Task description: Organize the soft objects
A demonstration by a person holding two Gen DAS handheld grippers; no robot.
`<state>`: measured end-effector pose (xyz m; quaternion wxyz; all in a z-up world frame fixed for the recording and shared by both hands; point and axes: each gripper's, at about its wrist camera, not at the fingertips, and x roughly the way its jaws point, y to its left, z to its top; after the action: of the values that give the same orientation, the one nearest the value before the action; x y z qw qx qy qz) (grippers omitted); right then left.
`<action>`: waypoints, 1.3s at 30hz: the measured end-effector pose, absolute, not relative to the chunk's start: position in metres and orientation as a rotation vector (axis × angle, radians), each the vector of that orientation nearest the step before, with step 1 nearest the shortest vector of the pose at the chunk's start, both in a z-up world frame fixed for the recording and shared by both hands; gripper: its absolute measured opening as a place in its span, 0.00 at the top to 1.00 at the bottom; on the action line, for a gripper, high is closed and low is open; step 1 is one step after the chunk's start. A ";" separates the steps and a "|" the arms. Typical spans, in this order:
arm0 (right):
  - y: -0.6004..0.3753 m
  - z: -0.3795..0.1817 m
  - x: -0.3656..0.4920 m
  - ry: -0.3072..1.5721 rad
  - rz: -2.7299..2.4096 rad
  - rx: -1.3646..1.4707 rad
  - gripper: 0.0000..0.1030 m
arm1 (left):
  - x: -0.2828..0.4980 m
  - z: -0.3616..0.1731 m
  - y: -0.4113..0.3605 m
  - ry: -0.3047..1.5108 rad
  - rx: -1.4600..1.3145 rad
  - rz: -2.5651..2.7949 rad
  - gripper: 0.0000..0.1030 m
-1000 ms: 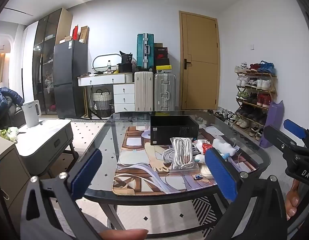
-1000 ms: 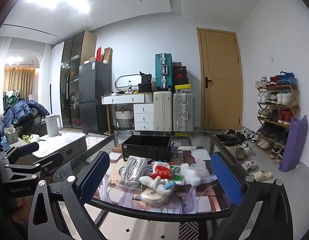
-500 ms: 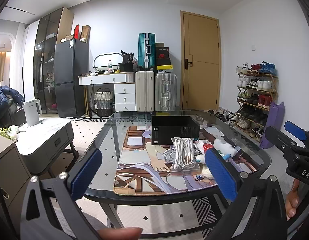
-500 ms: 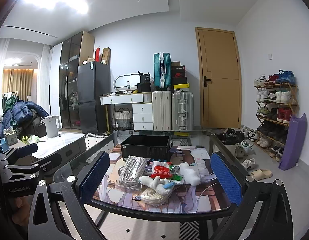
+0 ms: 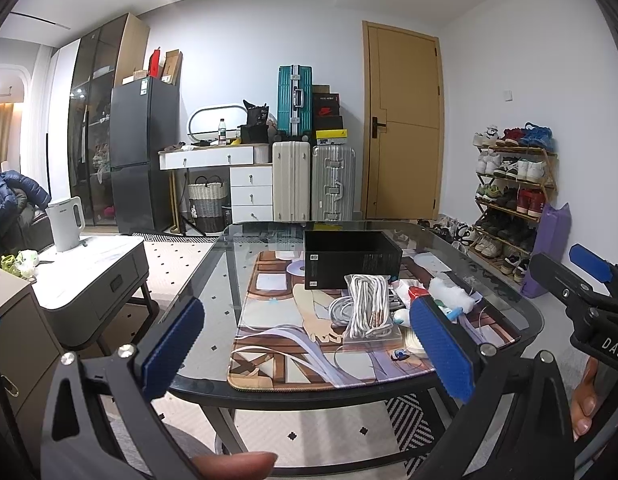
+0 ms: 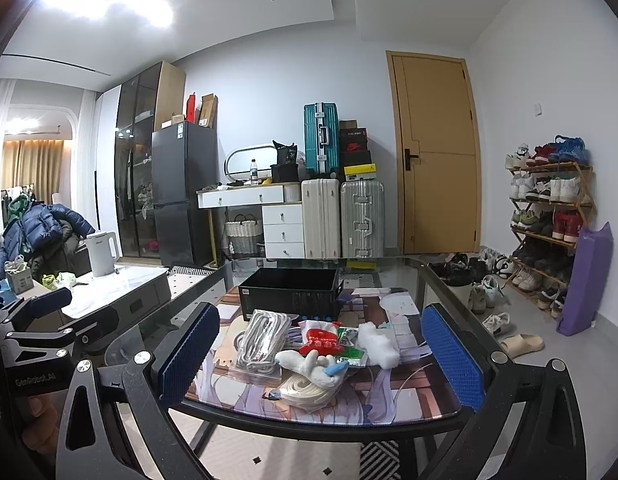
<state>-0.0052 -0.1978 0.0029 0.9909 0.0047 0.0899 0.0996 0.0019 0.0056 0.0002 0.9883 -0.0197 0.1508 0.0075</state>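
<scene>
Soft objects lie in a pile on the printed mat (image 6: 389,404) of a glass table: a bag of white cord (image 6: 261,338) (image 5: 367,304), a red snack packet (image 6: 321,340), a white plush toy (image 6: 309,362), a white fluffy piece (image 6: 377,344) (image 5: 445,290) and a coil of cream rope (image 6: 305,392). An open black box (image 6: 289,296) (image 5: 351,264) stands behind the pile. My left gripper (image 5: 305,348) is open and empty, short of the table's near edge. My right gripper (image 6: 317,364) is open and empty, in front of the pile.
The glass table's rim (image 5: 213,388) curves close in front. A grey side table with a white kettle (image 5: 67,224) stands at left. Suitcases (image 5: 295,184), a drawer unit and a door lie beyond. A shoe rack (image 6: 549,220) lines the right wall.
Both views have shifted only slightly. The grippers stay open and the objects on the table have not moved.
</scene>
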 end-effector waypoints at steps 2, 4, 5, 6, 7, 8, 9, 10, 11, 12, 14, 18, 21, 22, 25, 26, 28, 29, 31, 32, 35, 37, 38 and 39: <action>-0.198 0.003 -0.004 0.182 0.199 0.009 0.00 | 0.002 0.000 0.006 0.303 -0.040 0.015 0.00; -0.198 0.003 -0.004 0.182 0.201 0.010 0.00 | 0.002 0.000 0.005 0.303 -0.039 0.016 0.00; -0.198 0.003 -0.004 0.181 0.199 0.010 0.00 | 0.002 0.000 0.005 0.303 -0.038 0.016 0.00; -0.198 0.003 -0.004 0.181 0.199 0.010 0.00 | 0.002 0.000 0.005 0.303 -0.039 0.016 0.00; -0.198 0.002 -0.004 0.182 0.200 0.011 0.00 | 0.002 0.000 0.005 0.302 -0.039 0.017 0.00; -0.198 0.002 -0.004 0.182 0.200 0.011 0.00 | 0.002 0.000 0.005 0.302 -0.040 0.016 0.00; -0.198 0.003 -0.004 0.181 0.198 0.010 0.00 | 0.002 0.000 0.005 0.303 -0.040 0.015 0.00; -0.198 0.002 -0.005 0.181 0.198 0.010 0.00 | 0.002 0.000 0.005 0.303 -0.039 0.016 0.00; -0.198 0.003 -0.004 0.182 0.200 0.010 0.00 | 0.002 0.000 0.005 0.303 -0.038 0.016 0.00; -0.198 0.003 -0.004 0.182 0.200 0.010 0.00 | 0.002 0.000 0.005 0.302 -0.039 0.015 0.00; -0.198 0.002 -0.005 0.182 0.200 0.009 0.00 | 0.002 0.000 0.005 0.302 -0.038 0.016 0.00; -0.198 0.002 -0.004 0.183 0.199 0.010 0.00 | 0.002 0.000 0.005 0.302 -0.039 0.015 0.00; -0.198 0.002 -0.004 0.183 0.199 0.010 0.00 | 0.002 0.000 0.005 0.302 -0.038 0.016 0.00; -0.198 0.002 -0.004 0.183 0.199 0.010 0.00 | 0.002 0.000 0.005 0.303 -0.039 0.016 0.00; -0.198 0.002 -0.004 0.184 0.200 0.010 0.00 | 0.002 0.000 0.005 0.301 -0.038 0.016 0.00; -0.198 0.002 -0.004 0.184 0.200 0.011 0.00 | 0.002 0.000 0.005 0.301 -0.037 0.015 0.00; -0.198 0.002 -0.004 0.184 0.201 0.011 0.00 | 0.002 0.000 0.005 0.302 -0.037 0.016 0.00; -0.198 0.002 -0.004 0.184 0.199 0.011 0.00 | 0.002 0.000 0.005 0.302 -0.038 0.016 0.00; -0.198 0.002 -0.004 0.184 0.202 0.012 0.00 | 0.001 0.000 0.004 0.302 -0.039 0.016 0.00; -0.198 0.002 -0.004 0.184 0.200 0.011 0.00 | 0.001 0.000 0.005 0.302 -0.039 0.016 0.00; -0.198 0.002 -0.004 0.185 0.201 0.011 0.00 | 0.002 0.000 0.004 0.302 -0.037 0.016 0.00; -0.198 0.001 -0.004 0.185 0.198 0.010 0.00 | 0.002 0.000 0.004 0.302 -0.037 0.016 0.00; -0.198 0.002 -0.003 0.187 0.201 0.009 0.00 | 0.002 -0.001 0.004 0.305 -0.037 0.015 0.00; -0.198 0.002 -0.002 0.193 0.205 0.009 0.00 | 0.003 0.000 0.004 0.310 -0.037 0.014 0.00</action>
<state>-0.0016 -0.1979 0.0020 0.9901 0.0045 0.0964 0.1021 0.0033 0.0043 -0.0003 0.9878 -0.0182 0.1543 0.0072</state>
